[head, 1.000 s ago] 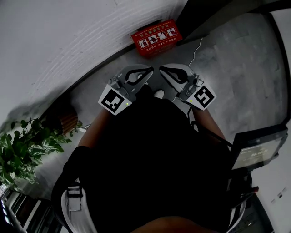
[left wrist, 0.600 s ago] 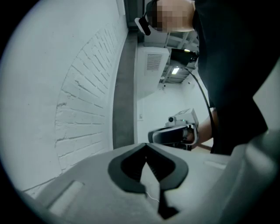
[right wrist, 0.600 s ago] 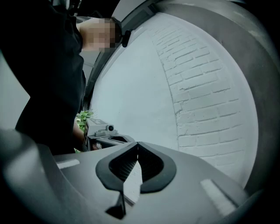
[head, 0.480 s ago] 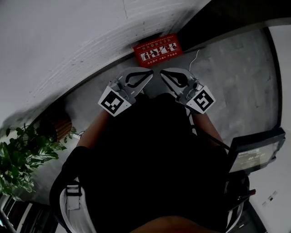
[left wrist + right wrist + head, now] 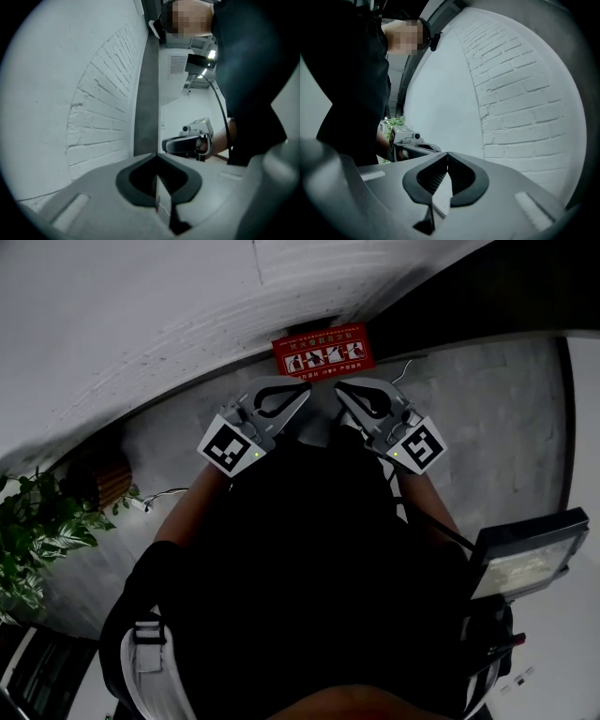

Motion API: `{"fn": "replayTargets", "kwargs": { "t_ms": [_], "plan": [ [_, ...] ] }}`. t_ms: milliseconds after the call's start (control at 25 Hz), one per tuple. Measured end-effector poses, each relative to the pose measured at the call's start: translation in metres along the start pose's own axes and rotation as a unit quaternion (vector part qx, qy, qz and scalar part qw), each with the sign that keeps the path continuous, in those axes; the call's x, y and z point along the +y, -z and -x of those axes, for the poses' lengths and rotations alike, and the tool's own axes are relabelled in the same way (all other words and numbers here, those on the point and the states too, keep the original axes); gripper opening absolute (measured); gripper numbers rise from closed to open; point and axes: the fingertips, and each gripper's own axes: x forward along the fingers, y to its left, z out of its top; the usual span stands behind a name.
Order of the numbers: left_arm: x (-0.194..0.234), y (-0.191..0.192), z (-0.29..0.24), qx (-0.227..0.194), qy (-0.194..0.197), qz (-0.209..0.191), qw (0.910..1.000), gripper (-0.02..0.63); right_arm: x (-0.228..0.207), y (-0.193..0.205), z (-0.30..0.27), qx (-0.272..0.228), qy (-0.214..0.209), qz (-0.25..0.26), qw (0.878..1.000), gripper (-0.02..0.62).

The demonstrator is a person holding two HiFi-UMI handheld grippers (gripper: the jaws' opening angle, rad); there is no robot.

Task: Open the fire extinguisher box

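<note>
left claw: closed, jaws pressed tip to tip, nothing between them.
right claw: closed and empty too, its jaws meeting in one line.
box: red, with white pictograms on the face i see; it lies on the floor at the foot of the wall.
bearing: in the head view the box sits at 12 o'clock from both my tips, just beyond them. i cannot see either tip touching it.
long axis: roughly 9 to 3 o'clock, running along the wall.
nearer claw: neither by much. the left tip points at the box's left half, the right tip at its right half, and the two tips are close together below its middle.
gripper views: each shows white brick and the other claw. the box is in neither.
step: i judge this an approach, with the box not yet opened.
unknown: i can make out no latch or handle from here.
next: i must carry on toward 12 o'clock and part my jaws before i can pinch anything.
</note>
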Motion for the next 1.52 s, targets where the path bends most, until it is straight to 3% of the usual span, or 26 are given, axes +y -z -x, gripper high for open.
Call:
{"fn": "replayTargets", "kwargs": {
  "t_ms": [360, 600, 1080, 1280, 1520],
  "plan": [
    [-0.018, -0.004, -0.078, 0.018, -0.115, 0.004, 0.9932, 0.005, -0.053, -0.001, 0.061, 0.000, -0.100, 0.002, 0.995, 0.009],
    [-0.031, 0.007, -0.087, 0.050, -0.170, 0.006, 0.9842, 0.005, -0.063, 0.014, 0.076, 0.007, -0.138, -0.027, 0.990, 0.009],
    [-0.011, 0.084, -0.063, 0.063, -0.186, 0.040, 0.9797, 0.005, -0.065, 0.073, 0.049, 0.046, -0.111, -0.063, 0.991, 0.009],
    [0.006, 0.119, -0.073, 0.072, -0.189, 0.054, 0.9779, 0.005, -0.083, 0.121, 0.039, 0.080, -0.101, -0.081, 0.988, 0.009],
    [0.023, 0.172, -0.089, 0.079, -0.184, 0.060, 0.9779, 0.005, -0.106, 0.182, 0.038, 0.086, -0.067, -0.126, 0.986, 0.009]
  ]
}}
